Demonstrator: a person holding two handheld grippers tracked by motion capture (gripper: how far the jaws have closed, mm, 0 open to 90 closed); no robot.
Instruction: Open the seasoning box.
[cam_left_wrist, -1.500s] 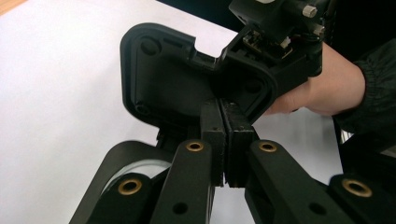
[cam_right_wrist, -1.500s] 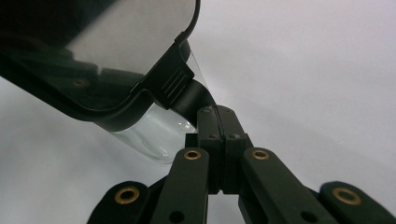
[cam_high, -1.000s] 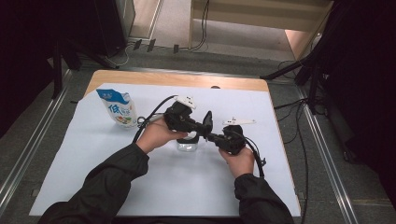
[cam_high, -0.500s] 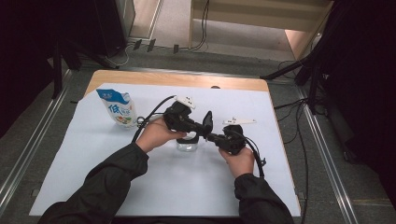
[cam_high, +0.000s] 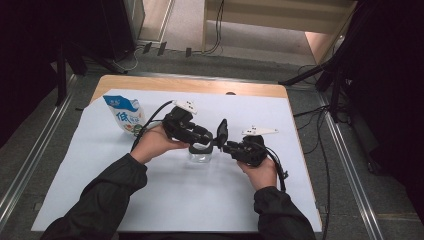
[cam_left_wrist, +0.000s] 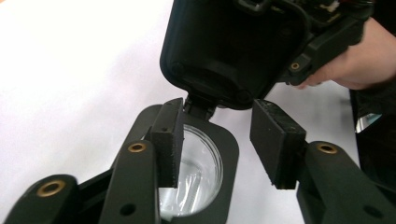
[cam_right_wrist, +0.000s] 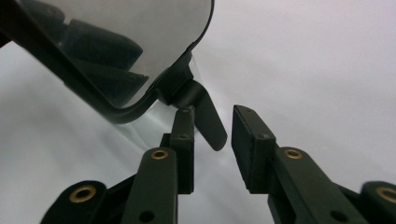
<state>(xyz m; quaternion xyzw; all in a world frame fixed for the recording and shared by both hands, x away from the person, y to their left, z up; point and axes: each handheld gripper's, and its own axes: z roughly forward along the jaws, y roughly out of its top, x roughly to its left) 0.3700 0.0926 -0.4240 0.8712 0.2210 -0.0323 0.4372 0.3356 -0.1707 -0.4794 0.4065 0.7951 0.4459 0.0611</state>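
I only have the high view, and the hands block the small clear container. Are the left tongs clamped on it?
Observer: No. The left tongs have just been opening. One pad hangs over the container, the other outside its rim, and neither presses.
Operator: And the right tongs?
Observer: The right tongs have just been opening too. The tab of the raised lid sits loose between the pads.

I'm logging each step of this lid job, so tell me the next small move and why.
Probably draw both grippers back from the container. Its hinged lid stands raised over the clear container, and the jaws of the left gripper and the right gripper have just been opening. No pad seems to press on it, though the lid's tab sits between the right jaws.
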